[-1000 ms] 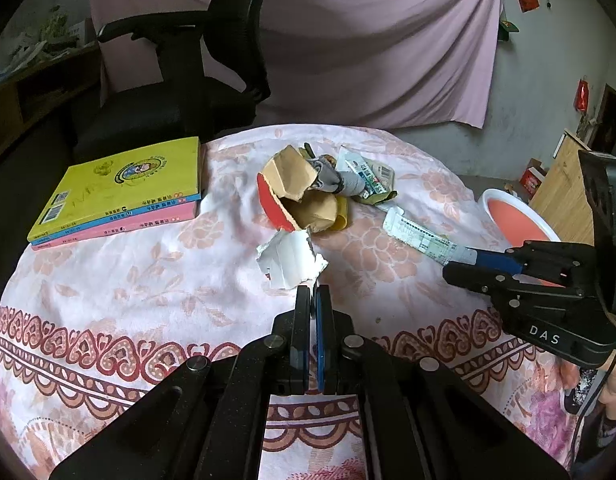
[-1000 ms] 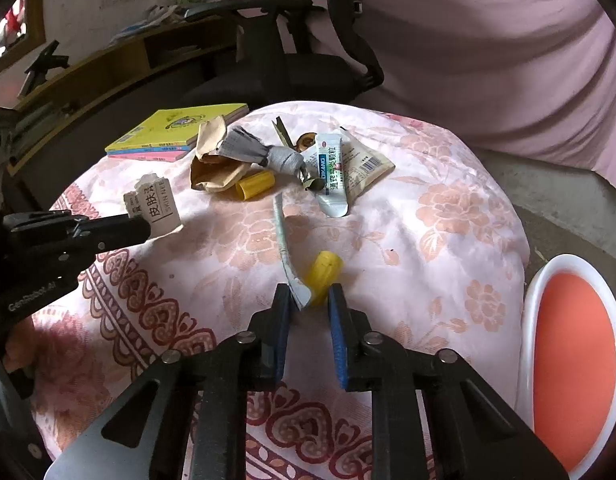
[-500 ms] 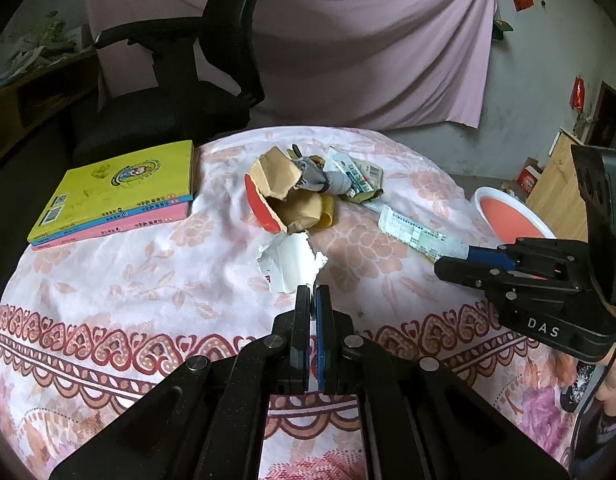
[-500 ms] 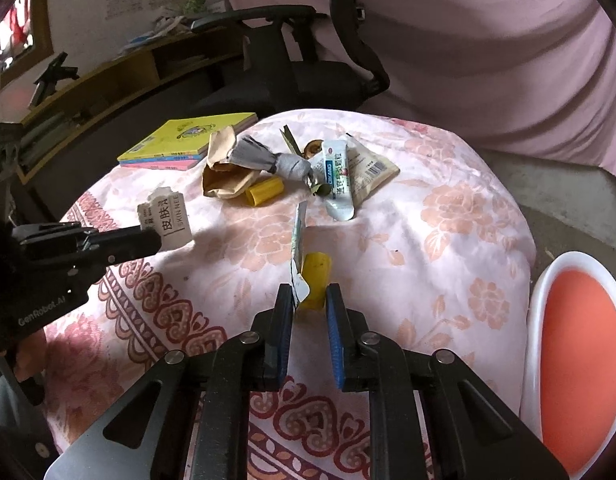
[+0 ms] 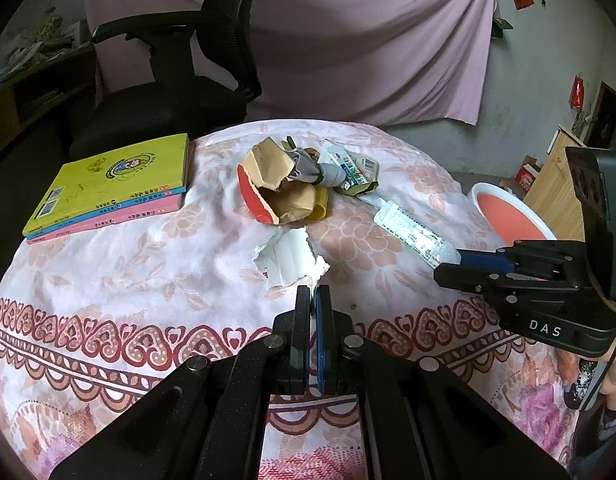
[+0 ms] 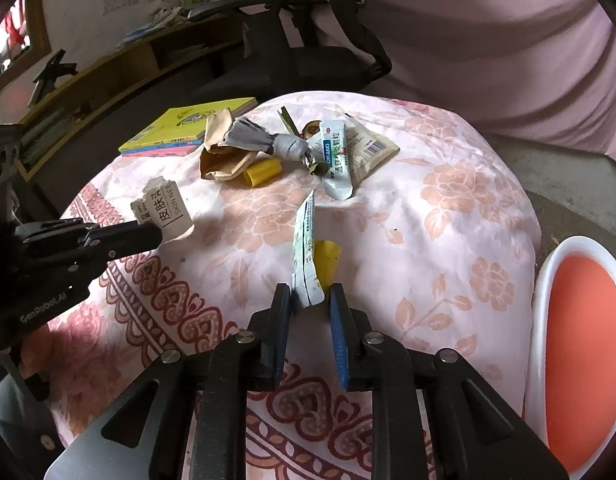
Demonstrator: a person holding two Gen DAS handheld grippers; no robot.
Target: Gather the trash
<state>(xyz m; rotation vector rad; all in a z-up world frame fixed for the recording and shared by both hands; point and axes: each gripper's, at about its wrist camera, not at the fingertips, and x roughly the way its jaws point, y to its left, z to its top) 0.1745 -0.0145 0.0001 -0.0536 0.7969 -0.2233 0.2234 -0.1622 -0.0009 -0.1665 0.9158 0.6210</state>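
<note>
My left gripper [image 5: 312, 293] is shut on a torn white carton scrap [image 5: 290, 256], also seen in the right wrist view [image 6: 164, 210], held just above the tablecloth. My right gripper [image 6: 308, 300] is shut on a flattened white tube [image 6: 304, 256], seen in the left wrist view [image 5: 414, 234], lifted off the table. A yellow cap [image 6: 326, 260] lies under the tube. A pile of trash sits at the table's middle: brown paper bag [image 5: 280, 184], grey wrapper [image 6: 264, 142], yellow tube [image 6: 263, 172], ointment tube [image 6: 335, 158].
A stack of books [image 5: 112, 188] lies at the table's left. A white bin with an orange liner [image 6: 580, 352] stands on the floor right of the table, also in the left wrist view [image 5: 508, 216]. A black office chair [image 5: 180, 92] stands behind the round table [image 5: 108, 280].
My right gripper has lifted the flattened tube off the table and pulled back toward the near edge. My left gripper has drawn back slightly with the carton scrap.
</note>
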